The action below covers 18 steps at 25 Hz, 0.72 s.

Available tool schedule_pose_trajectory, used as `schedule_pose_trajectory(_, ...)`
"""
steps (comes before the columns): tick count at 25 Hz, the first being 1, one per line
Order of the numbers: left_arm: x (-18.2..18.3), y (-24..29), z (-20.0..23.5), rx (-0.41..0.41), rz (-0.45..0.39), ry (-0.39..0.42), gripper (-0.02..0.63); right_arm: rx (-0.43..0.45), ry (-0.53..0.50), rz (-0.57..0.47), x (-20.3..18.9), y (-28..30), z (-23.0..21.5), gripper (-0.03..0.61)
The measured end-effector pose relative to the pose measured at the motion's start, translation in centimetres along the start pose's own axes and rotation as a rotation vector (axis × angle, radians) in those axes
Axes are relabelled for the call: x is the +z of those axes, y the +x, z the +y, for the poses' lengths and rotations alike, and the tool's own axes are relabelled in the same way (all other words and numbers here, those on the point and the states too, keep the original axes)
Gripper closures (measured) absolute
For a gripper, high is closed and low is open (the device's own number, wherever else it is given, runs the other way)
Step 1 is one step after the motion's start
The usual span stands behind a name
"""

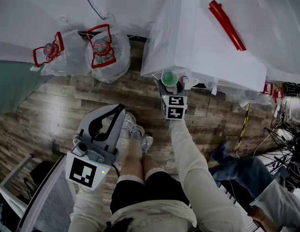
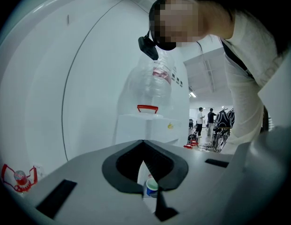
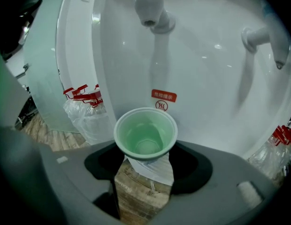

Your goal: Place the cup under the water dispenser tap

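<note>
A pale green cup sits upright and empty between the jaws of my right gripper, which is shut on it. It hangs below and a little in front of the left white tap; a second tap is to the right. In the head view the cup and right gripper are tucked against the front of the white water dispenser. My left gripper is held back at the lower left, shut and empty. Through the slit below its tips the left gripper view shows the distant cup.
Two bagged empty water bottles with red handles lie on the wooden floor left of the dispenser. Another person's leg in jeans and cables are at the right. A large bottle tops the dispenser.
</note>
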<state>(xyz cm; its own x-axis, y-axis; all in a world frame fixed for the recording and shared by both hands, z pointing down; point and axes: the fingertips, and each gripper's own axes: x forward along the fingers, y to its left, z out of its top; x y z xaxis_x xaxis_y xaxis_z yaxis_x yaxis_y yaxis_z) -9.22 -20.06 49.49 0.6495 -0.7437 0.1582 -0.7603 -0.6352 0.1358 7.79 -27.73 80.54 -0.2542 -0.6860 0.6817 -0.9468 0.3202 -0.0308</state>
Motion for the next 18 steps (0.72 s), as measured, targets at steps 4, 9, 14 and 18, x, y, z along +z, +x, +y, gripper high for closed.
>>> schedule_pose_trajectory(4, 0.2, -0.2, -0.1, 0.002, -0.003, 0.003, 0.609, 0.002, -0.004, 0.024, -0.2, 0.1, 0.1, 0.269)
schedule_pose_trajectory(9, 0.4, -0.4, -0.3, 0.007, -0.009, 0.009, 0.609, 0.003, 0.011, 0.034, -0.5, -0.1, -0.2, 0.256)
schedule_pose_trajectory(14, 0.7, -0.5, -0.7, 0.007, -0.015, 0.013, 0.609, 0.012, 0.017, 0.030, -0.8, -0.8, 0.0, 0.256)
schedule_pose_trajectory(18, 1.1, -0.4, -1.4, 0.002, -0.022, 0.016, 0.609, 0.022, 0.030, 0.022, -0.9, -1.2, -0.1, 0.256)
